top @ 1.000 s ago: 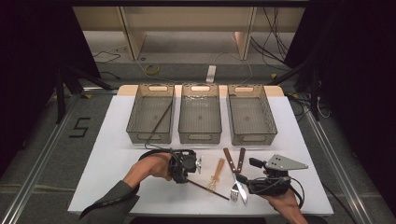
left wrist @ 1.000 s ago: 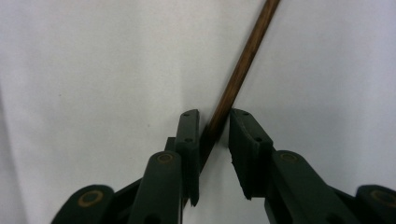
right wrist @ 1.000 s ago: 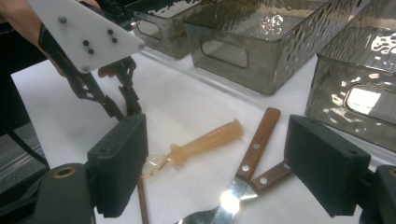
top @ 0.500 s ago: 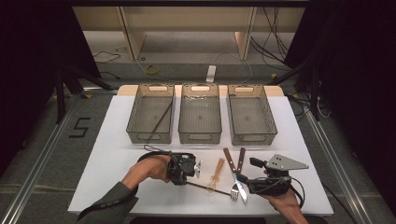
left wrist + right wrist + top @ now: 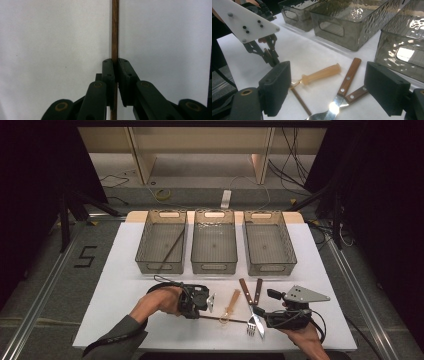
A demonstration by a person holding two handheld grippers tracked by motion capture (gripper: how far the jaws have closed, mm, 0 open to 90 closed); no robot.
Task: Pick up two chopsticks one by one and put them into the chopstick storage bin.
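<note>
Wooden chopstick is clamped between the left hand-held gripper; long axis extended rightward toward the open right hand-held gripper.

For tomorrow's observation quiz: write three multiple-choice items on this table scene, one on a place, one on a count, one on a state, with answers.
1. Where does the loose chopstick lie?
A. in the left bin
B. in the middle bin
C. on the floor

2. How many bins stand on the table?
A. two
B. three
C. five

3. What is the left claw doing?
A. standing open over a fork
B. shut on a chopstick
C. shut on a bin's rim

Answers:
1 A, the stick leans inside the left bin in the high view.
2 B, three bins stand in a row, the middle bin and right bin among them.
3 B, the left claw's pads press on the held chopstick; its jaws have just been closing.
</note>
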